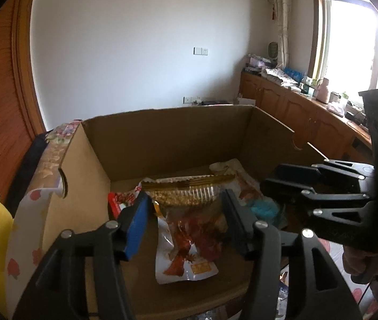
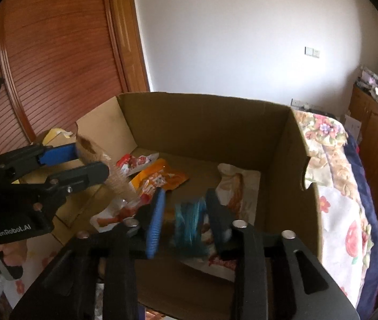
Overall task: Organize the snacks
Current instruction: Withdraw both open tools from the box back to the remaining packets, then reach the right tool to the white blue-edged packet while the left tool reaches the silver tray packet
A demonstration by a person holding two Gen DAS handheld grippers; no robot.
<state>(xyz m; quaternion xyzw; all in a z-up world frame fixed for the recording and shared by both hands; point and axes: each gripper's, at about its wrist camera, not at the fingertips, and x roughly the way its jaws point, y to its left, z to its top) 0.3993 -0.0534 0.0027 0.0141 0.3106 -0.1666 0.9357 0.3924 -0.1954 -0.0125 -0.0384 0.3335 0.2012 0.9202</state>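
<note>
A cardboard box (image 1: 162, 138) is used as the collecting place, and every position below is given from it. On its floor several snacks are already laid: a white-and-red pouch (image 1: 186, 253) near the front edge, an orange packet (image 2: 162, 177) toward the middle, and a pale bag (image 2: 238, 184) along the far right wall.

A clear tray of brown snacks with a gold seal (image 1: 186, 189) is held over the box's middle by the left gripper (image 1: 183, 200), whose jaws are closed narrowly on the tray's sides. It is judged to be held level and above the pile so that it can be lowered without spilling.

A blue-wrapped snack (image 2: 189, 226) is clamped by the right gripper (image 2: 187, 213) above the box's front right area; the wrapper is blurred, so its kind cannot be told.

From the left wrist view the tray's gold seal and the right gripper (image 1: 271, 184) from the side are shown, with only a scrap of blue beneath it. From the right wrist view the orange packet is seen, and the left gripper (image 2: 93, 160) is shown gripping the tray from outside.
</note>
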